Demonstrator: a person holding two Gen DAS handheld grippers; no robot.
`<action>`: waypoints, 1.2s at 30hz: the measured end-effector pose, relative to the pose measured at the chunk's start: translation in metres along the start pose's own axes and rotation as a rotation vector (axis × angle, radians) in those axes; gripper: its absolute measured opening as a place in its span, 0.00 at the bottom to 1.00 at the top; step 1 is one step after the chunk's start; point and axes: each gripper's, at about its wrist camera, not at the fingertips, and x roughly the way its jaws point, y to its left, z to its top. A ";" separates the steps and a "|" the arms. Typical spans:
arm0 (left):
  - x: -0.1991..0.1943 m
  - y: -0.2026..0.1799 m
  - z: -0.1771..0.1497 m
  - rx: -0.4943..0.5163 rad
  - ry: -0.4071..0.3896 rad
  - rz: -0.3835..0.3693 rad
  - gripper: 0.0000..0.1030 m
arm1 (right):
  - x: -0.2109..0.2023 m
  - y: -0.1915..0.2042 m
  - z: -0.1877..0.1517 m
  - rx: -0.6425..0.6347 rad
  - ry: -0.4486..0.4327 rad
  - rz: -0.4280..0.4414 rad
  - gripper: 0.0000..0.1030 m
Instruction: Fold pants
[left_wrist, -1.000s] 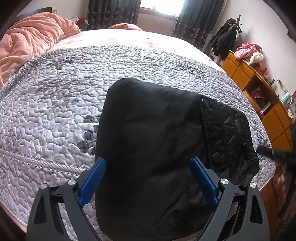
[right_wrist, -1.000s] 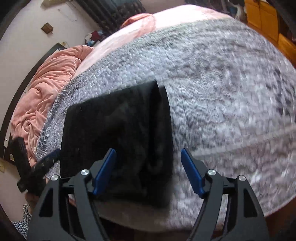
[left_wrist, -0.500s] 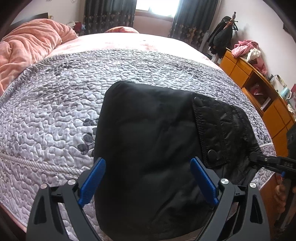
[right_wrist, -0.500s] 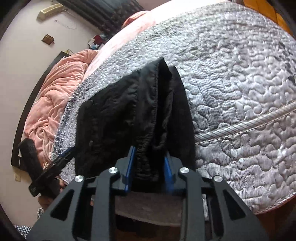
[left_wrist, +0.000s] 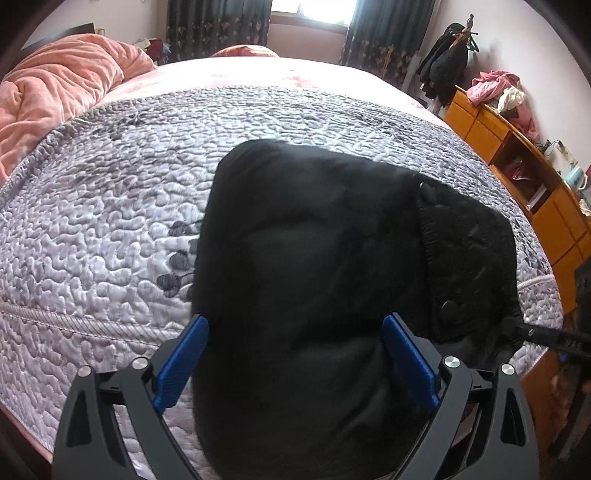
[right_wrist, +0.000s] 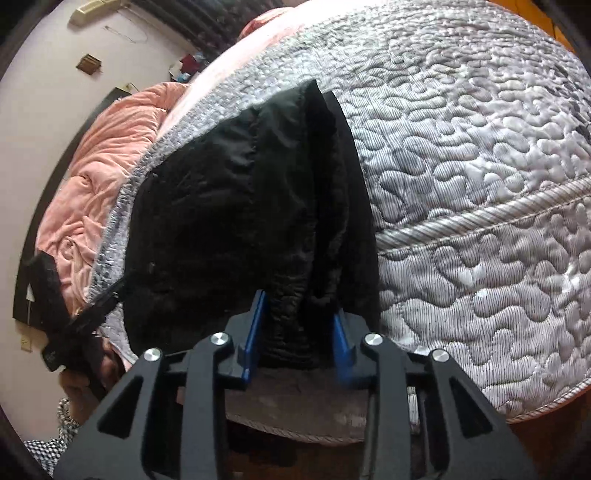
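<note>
Through the left wrist camera I see my left gripper (left_wrist: 293, 363) spread wide, its blue-padded fingers (left_wrist: 181, 363) straddling the near end of the black padded, partly folded pants (left_wrist: 314, 266) without gripping them. The pants lie on the grey-and-white quilted bedspread (left_wrist: 110, 229) near the foot edge of the bed, with a snap-buttoned flap (left_wrist: 465, 258) on the right side. A crumpled salmon-pink fleece blanket (left_wrist: 55, 99) sits at the far left, and an orange wooden cabinet (left_wrist: 546, 206) runs along the right wall. At the right edge a dark bar reaches to the pants' corner, probably my other tool. Switching to the right wrist camera, my right gripper (right_wrist: 295, 341) is clenched on a bunched, ribbed edge of the same pants, which I take for the waistband, right at the corded edge of the bedspread (right_wrist: 480, 221); the fabric stands up in a ridge between the pads. I judge the fold is well along, with the garment already a compact block, and this is the grasp before another fold. Next I would want the left fingers to close on their own corner so both ends lift evenly, then carry the edge over without dragging the thick layers askew. I can read no brand, label or writing in either view.
</note>
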 end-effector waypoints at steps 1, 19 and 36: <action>-0.001 0.007 -0.001 -0.014 0.003 -0.007 0.93 | -0.004 0.002 0.000 -0.018 -0.010 -0.001 0.40; 0.008 0.083 -0.005 -0.199 0.170 -0.254 0.93 | -0.014 -0.043 0.021 0.090 -0.052 0.269 0.76; 0.060 0.069 0.032 -0.102 0.290 -0.482 0.97 | 0.040 -0.081 0.050 0.125 0.141 0.507 0.78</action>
